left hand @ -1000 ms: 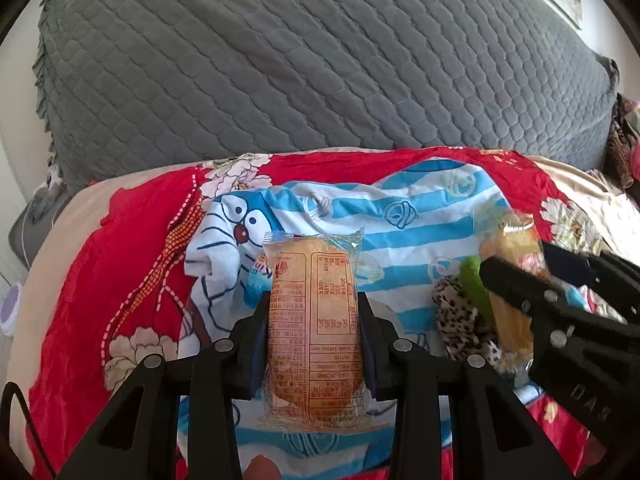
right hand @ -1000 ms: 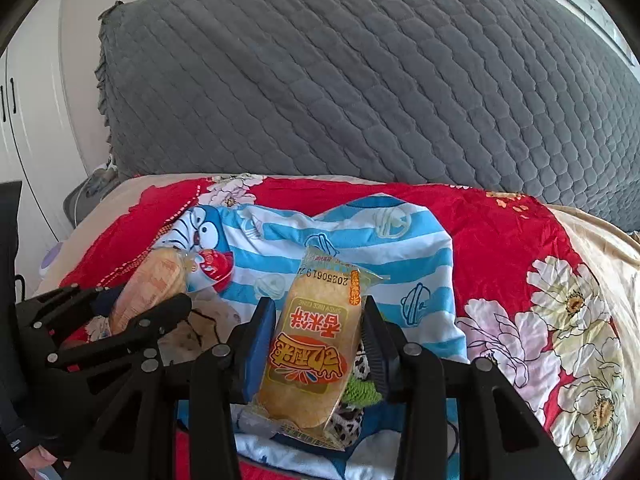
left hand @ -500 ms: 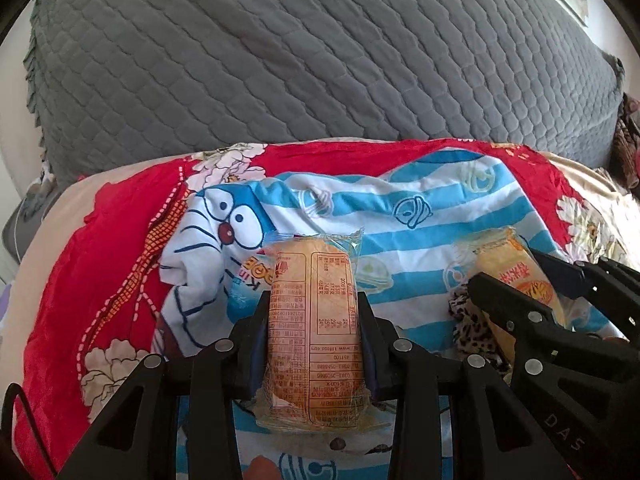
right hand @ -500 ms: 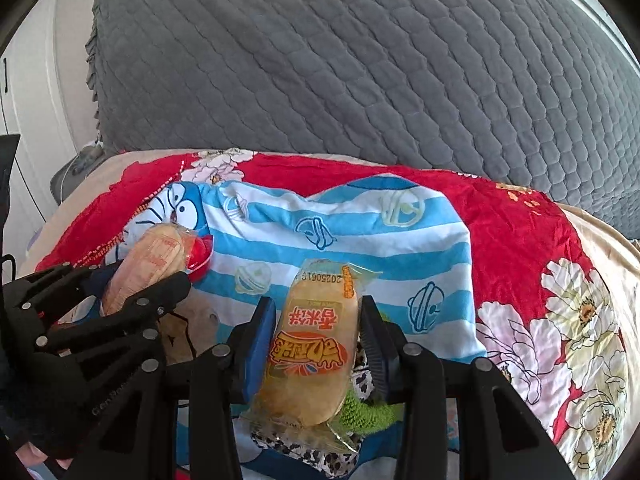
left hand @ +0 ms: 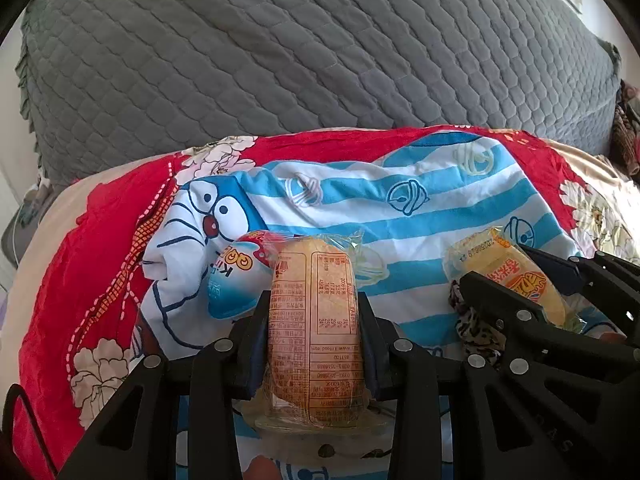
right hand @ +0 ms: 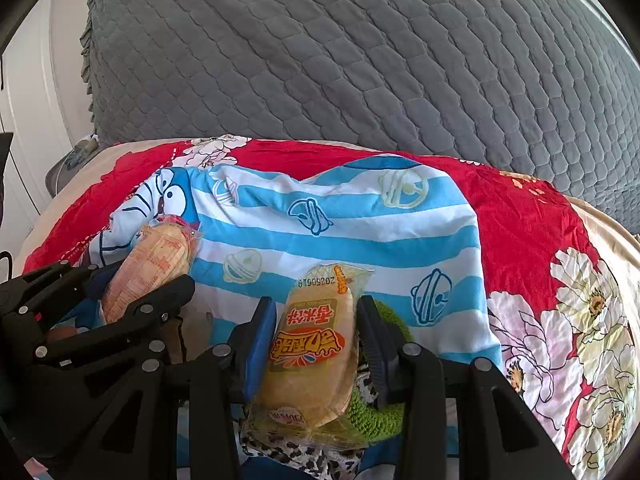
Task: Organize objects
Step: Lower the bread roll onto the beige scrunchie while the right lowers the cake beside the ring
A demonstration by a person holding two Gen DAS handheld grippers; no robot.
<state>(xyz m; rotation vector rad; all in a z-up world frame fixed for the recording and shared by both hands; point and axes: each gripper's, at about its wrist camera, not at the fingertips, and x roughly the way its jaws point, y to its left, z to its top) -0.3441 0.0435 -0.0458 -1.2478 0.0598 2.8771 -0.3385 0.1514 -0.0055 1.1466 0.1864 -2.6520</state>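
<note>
Left hand-held gripper (left hand: pixel 314 336) clamps a wrapped bun w/ printed label (left hand: pixel 314 332); right hand-held gripper (right hand: pixel 318 344) grips a yellow snack pack (right hand: pixel 316 344). Both packs sit over the blue-striped cartoon cloth (left hand: pixel 400 208) on the red floral bedspread (right hand: pixel 520 216), grey quilt (left hand: pixel 320 48) behind.

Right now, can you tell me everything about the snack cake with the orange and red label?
The snack cake is a golden oblong bun sealed in a clear crinkly plastic wrapper with an orange-and-red logo and a printed date code at its far end. It points away from the camera, tilted slightly, clamped at its sides by the right gripper's blue-padded fingers. It hangs above a green fuzzy cloth and leopard-print fabric, over the blue-striped cartoon blanket.
</note>
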